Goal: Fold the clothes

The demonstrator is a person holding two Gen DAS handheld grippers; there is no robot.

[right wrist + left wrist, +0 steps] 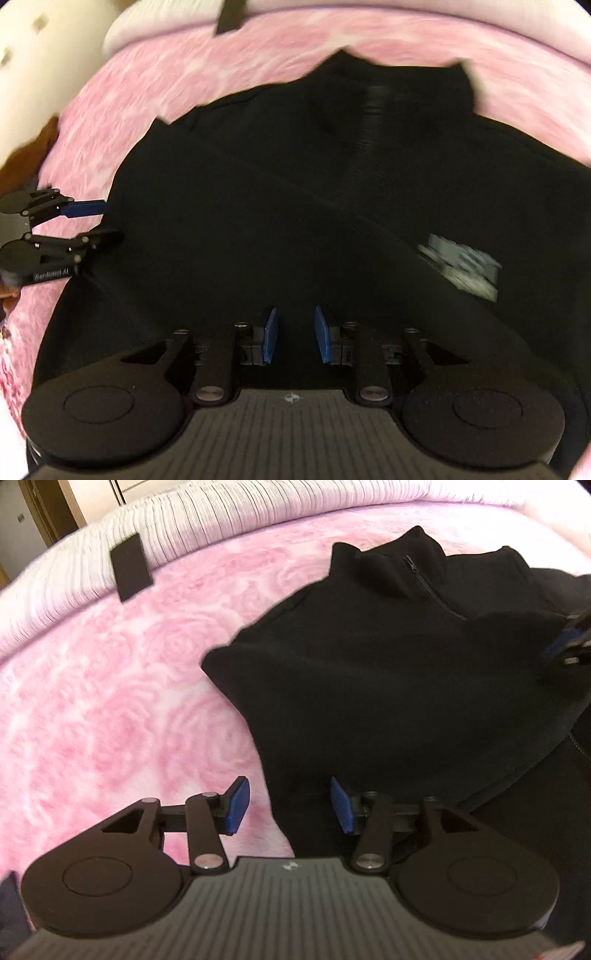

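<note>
A black fleece pullover (pixel 369 672) with a short zip collar (pixel 413 565) lies flat on a pink rose-patterned blanket (pixel 110 701). My left gripper (pixel 290 803) is open at the pullover's left edge, with one pad over the blanket and the other over the cloth. The right wrist view shows the left gripper (pixel 107 221) at that same edge of the pullover (pixel 295 203). My right gripper (pixel 295 334) hovers over the lower middle of the pullover, its blue pads apart and nothing visibly pinched. A blurred part of the right gripper (pixel 569 642) shows at the picture's right edge.
A white label (pixel 460 266) lies on the pullover's right part. A white ribbed cover (pixel 221 513) borders the blanket at the back, with a black rectangular patch (pixel 131 566) on it. Bare pink blanket spreads to the left. A wooden door frame (pixel 37 509) stands beyond.
</note>
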